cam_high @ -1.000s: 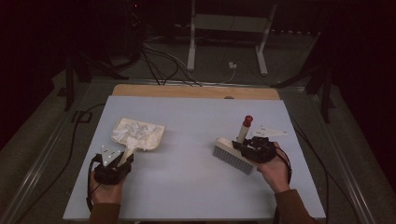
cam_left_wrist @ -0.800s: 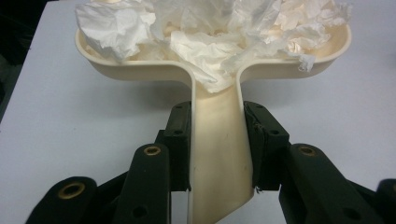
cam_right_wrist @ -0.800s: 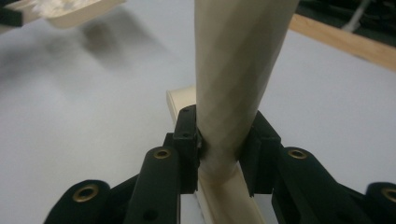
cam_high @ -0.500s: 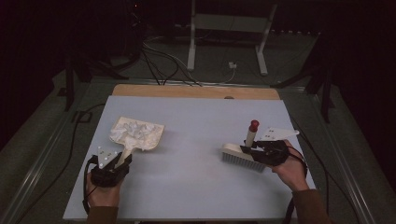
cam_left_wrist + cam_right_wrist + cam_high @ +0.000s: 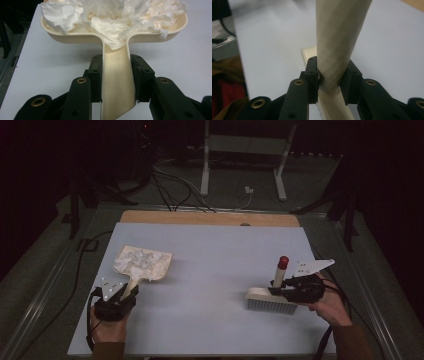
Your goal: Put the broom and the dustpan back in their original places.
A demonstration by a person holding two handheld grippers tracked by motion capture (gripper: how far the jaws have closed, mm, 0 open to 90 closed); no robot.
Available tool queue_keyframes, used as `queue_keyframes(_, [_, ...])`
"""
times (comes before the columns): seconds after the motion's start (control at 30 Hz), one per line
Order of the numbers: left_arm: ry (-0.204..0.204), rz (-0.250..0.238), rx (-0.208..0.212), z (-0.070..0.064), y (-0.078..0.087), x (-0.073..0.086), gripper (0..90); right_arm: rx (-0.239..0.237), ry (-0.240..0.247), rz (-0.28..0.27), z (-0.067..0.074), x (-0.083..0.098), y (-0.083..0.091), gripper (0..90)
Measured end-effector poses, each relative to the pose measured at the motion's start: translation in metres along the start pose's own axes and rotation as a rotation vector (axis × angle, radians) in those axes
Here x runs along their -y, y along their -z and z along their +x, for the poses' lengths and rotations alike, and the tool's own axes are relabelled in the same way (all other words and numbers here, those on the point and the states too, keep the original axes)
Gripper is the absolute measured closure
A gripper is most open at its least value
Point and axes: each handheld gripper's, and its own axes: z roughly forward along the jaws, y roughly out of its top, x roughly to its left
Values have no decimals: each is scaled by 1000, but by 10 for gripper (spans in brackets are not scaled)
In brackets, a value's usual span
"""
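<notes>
The cream dustpan (image 5: 145, 264) lies on the left half of the grey bench (image 5: 210, 270), its tray heaped with crumpled white tissue (image 5: 112, 17) and its mouth facing away from the person and slightly toward the bench's middle. Its handle (image 5: 116, 82) runs back from the tray toward the near edge, and the left gripper (image 5: 116, 301) has its jaws clamped on that handle from both sides, so the pan's long axis lines up with the jaws. Well apart, on the right half of the bench, the hand brush (image 5: 272, 299) lies with its bristle block stretched crosswise, level with the near part of the pan rather than in front of its mouth. Its pale handle (image 5: 337, 42), tipped with a red cap (image 5: 283, 262), rises steeply from the block, and the right gripper (image 5: 295, 292) has its jaws closed tight around the handle's lower part. The bench between brush and pan is bare, so any further sweep would probably have to run leftward and away, round to the pan's open mouth.
</notes>
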Motion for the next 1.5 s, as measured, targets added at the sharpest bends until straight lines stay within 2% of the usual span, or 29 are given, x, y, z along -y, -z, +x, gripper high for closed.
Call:
queue_keyframes(0.1, [2,4,-3,0,-1,1,665,-40,12,19,-2,4,5,712])
queue_keyframes(0.2, [3,6,-5,-1,-2,1,666,-59,7,46,-3,7,8,712])
queue_keyframes(0.3, [4,9,-7,-2,-3,1,665,-88,-8,61,-7,10,7,712])
queue_keyframes(0.37, [4,13,-12,-3,-4,1,665,-125,-29,72,-10,12,4,711])
queue_keyframes(0.47, [3,18,-15,-4,-5,2,665,-142,-53,66,-16,15,-2,711])
queue_keyframes(0.7, [17,29,-23,-2,-9,4,665,-102,-65,56,-29,15,-14,702])
queue_keyframes(0.93, [26,29,-31,-1,-10,6,665,-68,-65,45,-35,14,-25,679])
queue_keyframes(1.5, [28,40,-43,-5,-17,8,665,5,-84,27,-41,16,-37,650])
